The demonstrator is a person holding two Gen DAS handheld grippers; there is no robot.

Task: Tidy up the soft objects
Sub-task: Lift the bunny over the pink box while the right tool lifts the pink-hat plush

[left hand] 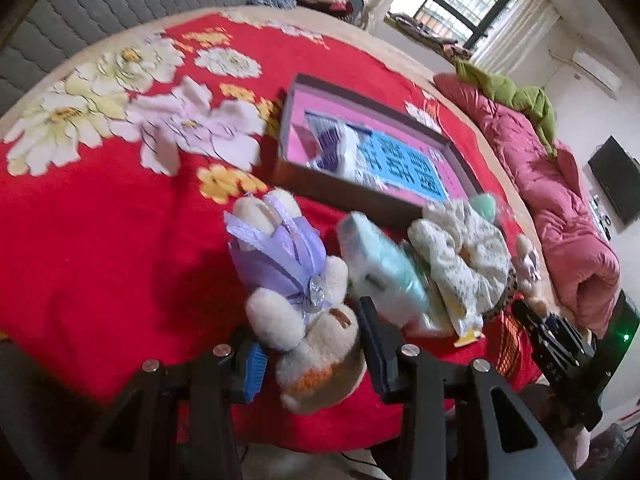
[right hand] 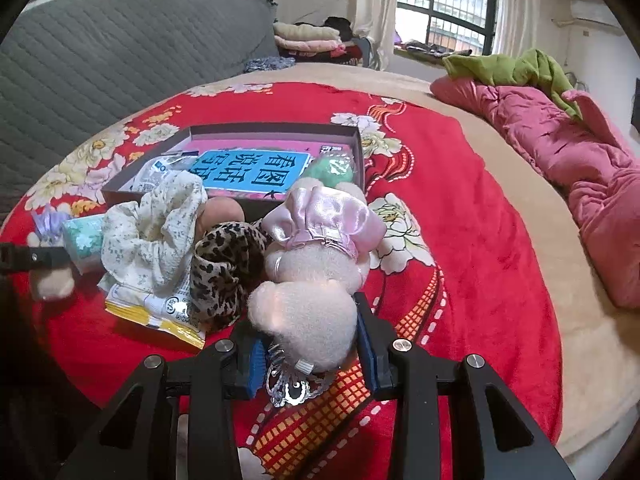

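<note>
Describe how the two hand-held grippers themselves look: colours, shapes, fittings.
Both look alike. The left hand-held gripper has matte black angular finger arms with triangular cut-outs, round silver bolt heads on top, and ribbed blue pads on the inner faces. The right hand-held gripper shows the same black frame, silver bolts and blue pads.

Pink quilt (right hand: 568, 148), barred window (right hand: 444, 4)

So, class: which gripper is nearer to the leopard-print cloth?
Right. The right gripper holds the pink-dressed toy right beside the leopard-print cloth; the left gripper sits beyond the floral cloth and tissue pack.
</note>
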